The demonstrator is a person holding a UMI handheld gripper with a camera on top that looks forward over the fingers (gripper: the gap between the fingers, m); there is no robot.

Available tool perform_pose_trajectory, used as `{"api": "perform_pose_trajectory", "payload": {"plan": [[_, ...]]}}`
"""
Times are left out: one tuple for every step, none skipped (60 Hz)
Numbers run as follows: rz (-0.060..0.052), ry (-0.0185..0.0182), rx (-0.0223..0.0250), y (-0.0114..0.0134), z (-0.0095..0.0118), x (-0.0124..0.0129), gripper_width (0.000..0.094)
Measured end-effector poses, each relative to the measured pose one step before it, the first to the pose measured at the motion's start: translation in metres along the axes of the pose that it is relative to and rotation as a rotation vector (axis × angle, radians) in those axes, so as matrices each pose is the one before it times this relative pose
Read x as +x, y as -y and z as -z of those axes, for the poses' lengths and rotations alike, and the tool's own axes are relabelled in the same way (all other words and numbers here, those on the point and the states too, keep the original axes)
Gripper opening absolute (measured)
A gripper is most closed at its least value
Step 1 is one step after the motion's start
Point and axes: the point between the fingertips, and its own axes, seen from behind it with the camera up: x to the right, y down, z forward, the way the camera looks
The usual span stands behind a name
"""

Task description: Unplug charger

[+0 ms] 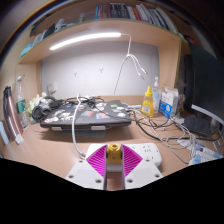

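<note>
My gripper (pixel 113 152) shows its two magenta pads (pixel 97 160) low in the gripper view. A small yellow-tan charger (pixel 114 150) sits between the fingertips, and both pads press on its sides. A white power strip (pixel 152 153) lies on the wooden desk (pixel 45 150) just right of the fingers, close behind the charger. I cannot see whether the charger's pins are in the strip. A thin white cable (pixel 76 128) runs across the desk just beyond the fingers.
A black laptop (pixel 85 115) with tangled cables lies beyond the fingers. A yellow bottle (pixel 148 100) and a blue-white container (pixel 168 100) stand to the right, near a dark monitor (pixel 205 85). A bookshelf (pixel 110 14) with a light strip hangs above.
</note>
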Motion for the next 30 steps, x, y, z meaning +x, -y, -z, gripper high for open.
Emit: {"api": "perform_pose_trajectory", "payload": {"plan": [[-0.004, 0.00316, 0.00012, 0.00026, -0.00008, -0.00026, 0.0217], [-0.0058, 0.00316, 0.0004, 0.00031, -0.00022, -0.00014, 0.021], [-0.004, 0.00256, -0.00088, 0.00003, -0.00045, -0.00008, 0.0209], [-0.0005, 0.00198, -0.00021, 0.00013, 0.00001, -0.00008, 0.02], [0.0013, 0.00059, 0.00029, 0.00024, 0.0002, 0.00012, 0.0198], [0.0018, -0.00129, 0.0013, 0.00043, -0.00003, 0.00004, 0.0192], [0.0039, -0.00073, 0.00137, 0.00002, 0.00041, 0.00031, 0.0188], [0.0039, -0.00143, 0.00136, -0.00038, 0.00036, 0.00009, 0.0187], [0.0038, -0.00079, 0.00027, -0.00011, 0.0007, 0.00001, 0.0187], [0.0046, 0.00108, 0.00173, 0.00067, 0.00177, -0.00037, 0.0183], [0.0033, 0.00034, 0.01761, 0.00534, 0.00234, 0.00004, 0.018], [0.0002, -0.00268, 0.02523, 0.00683, 0.00243, -0.00083, 0.0179], [-0.0005, -0.00643, 0.03379, 0.00994, 0.00358, 0.00214, 0.0178], [0.0046, -0.01506, 0.0324, 0.01203, 0.00444, 0.00387, 0.0179], [0.0105, -0.0191, 0.02389, 0.01088, 0.00382, 0.00559, 0.0178], [0.0119, -0.01903, 0.01636, 0.00946, 0.00347, 0.00625, 0.0177], [0.0086, -0.01518, 0.01354, 0.00929, 0.00312, 0.00552, 0.0178], [0.0022, -0.00951, 0.01454, 0.00988, 0.00326, 0.00498, 0.0178], [-0.0046, -0.00116, 0.0215, 0.01111, 0.0046, 0.00667, 0.0176], [-0.0065, -0.00323, 0.01003, 0.00885, 0.00253, 0.00345, 0.0178], [-0.0075, -0.00089, 0.00801, 0.00712, 0.00264, 0.00432, 0.0178], [-0.0066, -0.00176, 0.00332, 0.00593, 0.00248, 0.00527, 0.0178], [-0.0053, -0.00448, 0.00062, 0.00469, 0.00245, 0.00644, 0.0177], [-0.003, -0.00751, -0.00177, 0.00414, 0.0027, 0.00765, 0.0177], [-0.0022, -0.01052, -0.00177, 0.00358, 0.00273, 0.00895, 0.0177], [-0.0021, -0.01263, -0.00081, 0.00335, 0.00254, 0.00952, 0.0177], [-0.0005, -0.01361, -0.00222, 0.00248, 0.00196, 0.01015, 0.0176], [0.0022, -0.01289, -0.00096, -0.00187, -0.00071, 0.00941, 0.0179], [0.0082, -0.01491, -0.01469, 0.00065, 0.00259, 0.01104, 0.0179], [0.0084, -0.01225, -0.01734, -0.0023, 0.00064, 0.01007, 0.0179]]}}
